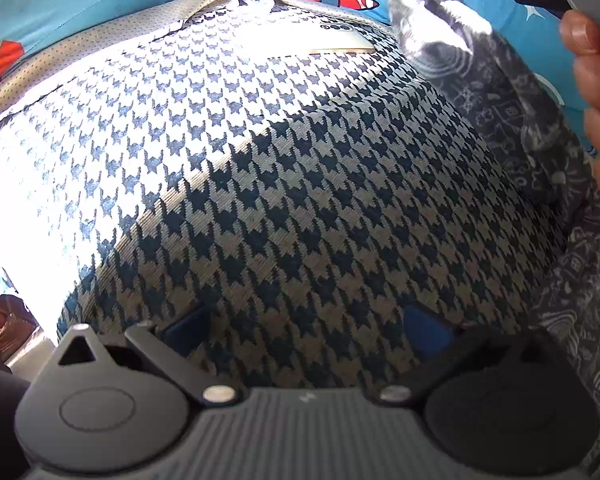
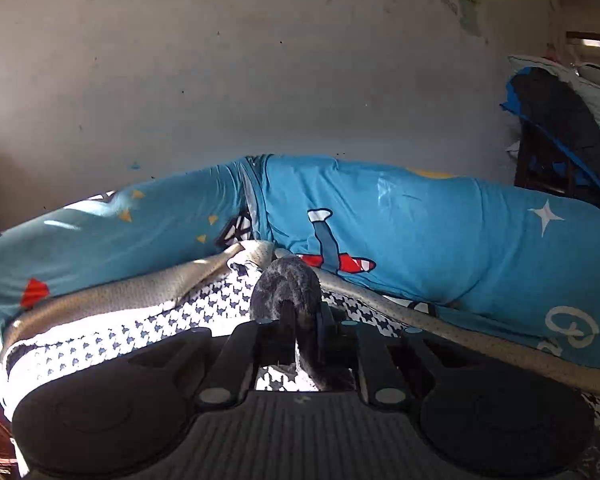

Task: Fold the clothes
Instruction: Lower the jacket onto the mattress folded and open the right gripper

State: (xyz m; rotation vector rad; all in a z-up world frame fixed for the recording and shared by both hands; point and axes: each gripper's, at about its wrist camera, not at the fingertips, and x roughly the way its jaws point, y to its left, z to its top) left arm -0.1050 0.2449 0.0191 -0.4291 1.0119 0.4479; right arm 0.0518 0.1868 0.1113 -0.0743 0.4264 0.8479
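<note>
dark patterned garment [image 1: 512, 120] hangs lifted over houndstooth bed cover [image 1: 260, 184], pinched tight in right gripper [image 2: 300, 320]. left gripper [image 1: 304, 320], jaws spread & empty, sits just left of the cloth, which trails down its rt side.

Hard sunlight comes in from the left and burns the checked mattress [image 1: 284, 184] to white glare along its left edge in both views, while a sharp diagonal shadow darkens its right half. The wall [image 2: 284, 80] is evenly and softly lit. Fisheye bending curves every edge, corners go black, and the dark garment [image 1: 432, 20] is smeared by motion blur.
</note>
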